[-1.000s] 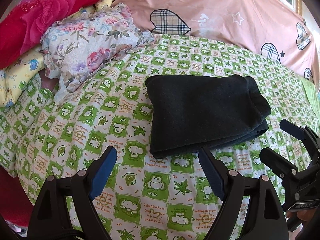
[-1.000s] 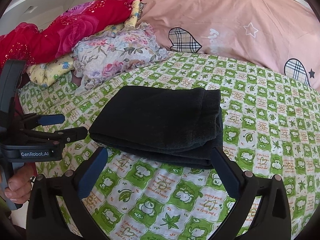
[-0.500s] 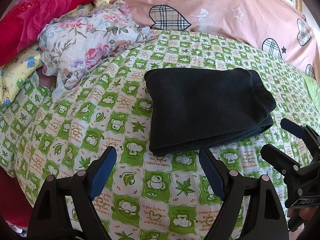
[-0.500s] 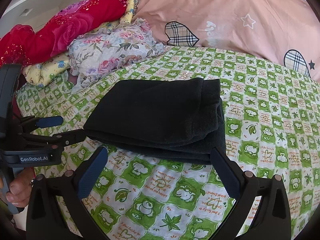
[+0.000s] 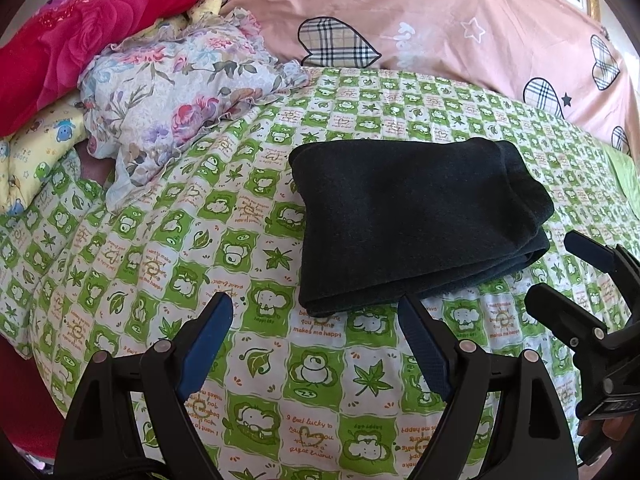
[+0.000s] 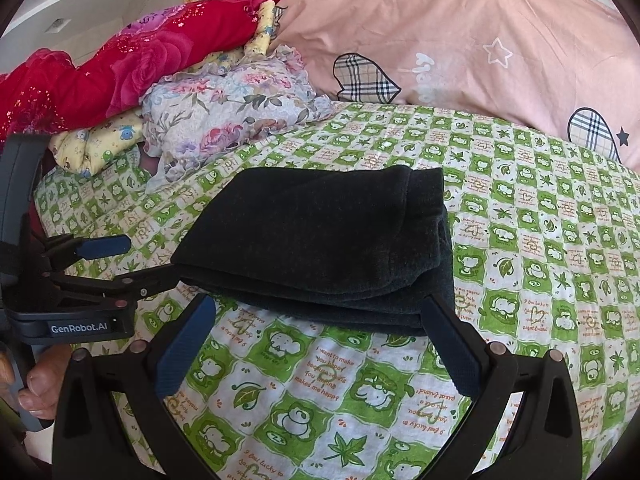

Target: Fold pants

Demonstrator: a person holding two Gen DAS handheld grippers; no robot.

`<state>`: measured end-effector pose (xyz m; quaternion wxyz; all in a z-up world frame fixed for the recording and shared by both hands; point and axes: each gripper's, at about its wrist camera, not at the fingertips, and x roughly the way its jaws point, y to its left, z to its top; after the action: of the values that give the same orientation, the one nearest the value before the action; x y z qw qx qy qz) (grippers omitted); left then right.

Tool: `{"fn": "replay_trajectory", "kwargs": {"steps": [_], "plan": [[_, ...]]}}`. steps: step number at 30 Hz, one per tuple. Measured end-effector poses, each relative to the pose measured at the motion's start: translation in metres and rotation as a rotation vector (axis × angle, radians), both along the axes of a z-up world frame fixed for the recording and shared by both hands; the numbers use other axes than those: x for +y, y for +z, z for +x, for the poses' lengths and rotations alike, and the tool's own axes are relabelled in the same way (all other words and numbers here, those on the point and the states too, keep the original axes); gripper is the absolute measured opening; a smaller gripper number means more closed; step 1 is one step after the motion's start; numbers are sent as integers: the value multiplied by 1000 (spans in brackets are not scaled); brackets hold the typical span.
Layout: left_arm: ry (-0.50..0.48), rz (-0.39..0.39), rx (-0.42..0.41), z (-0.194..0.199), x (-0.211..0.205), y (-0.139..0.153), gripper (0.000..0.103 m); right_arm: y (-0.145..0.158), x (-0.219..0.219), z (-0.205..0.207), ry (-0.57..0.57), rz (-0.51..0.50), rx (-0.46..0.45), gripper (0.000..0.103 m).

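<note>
The dark pants (image 5: 412,216) lie folded into a thick rectangle on the green checked bedsheet (image 5: 240,240). In the left wrist view my left gripper (image 5: 316,312) is open just short of the bundle's near edge, holding nothing. At the right of that view the right gripper (image 5: 556,268) is open too. In the right wrist view the pants (image 6: 320,236) fill the middle, and my right gripper (image 6: 320,308) is open at their near edge, its fingers empty. The left gripper (image 6: 148,260) shows at the left, open, its lower finger close to the bundle's left corner.
A floral cushion (image 5: 172,96), a red rose blanket (image 5: 68,36) and a yellow printed pillow (image 5: 36,152) are piled at the back left. A pink duvet with plaid hearts (image 5: 440,28) runs along the back. A hand (image 6: 40,384) holds the left gripper's handle.
Both cameras have shifted slightly, so the pants sit a little lower in the left wrist view. The folded bundle has not moved and both grippers stay open.
</note>
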<state>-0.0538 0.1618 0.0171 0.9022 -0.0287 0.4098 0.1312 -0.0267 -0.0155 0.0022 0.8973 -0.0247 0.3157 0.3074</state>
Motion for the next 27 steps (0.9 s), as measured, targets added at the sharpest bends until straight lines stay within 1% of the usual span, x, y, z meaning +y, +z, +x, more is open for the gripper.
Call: {"fn": "replay_trajectory", "kwargs": {"steps": [17,27], "plan": [[7,8,-7,3,1,-2,85,-4,5,2,1,9,6,102],[2,10,-27,2,0,-1,85,-3,4,1,-15,29,-12,102]]}}
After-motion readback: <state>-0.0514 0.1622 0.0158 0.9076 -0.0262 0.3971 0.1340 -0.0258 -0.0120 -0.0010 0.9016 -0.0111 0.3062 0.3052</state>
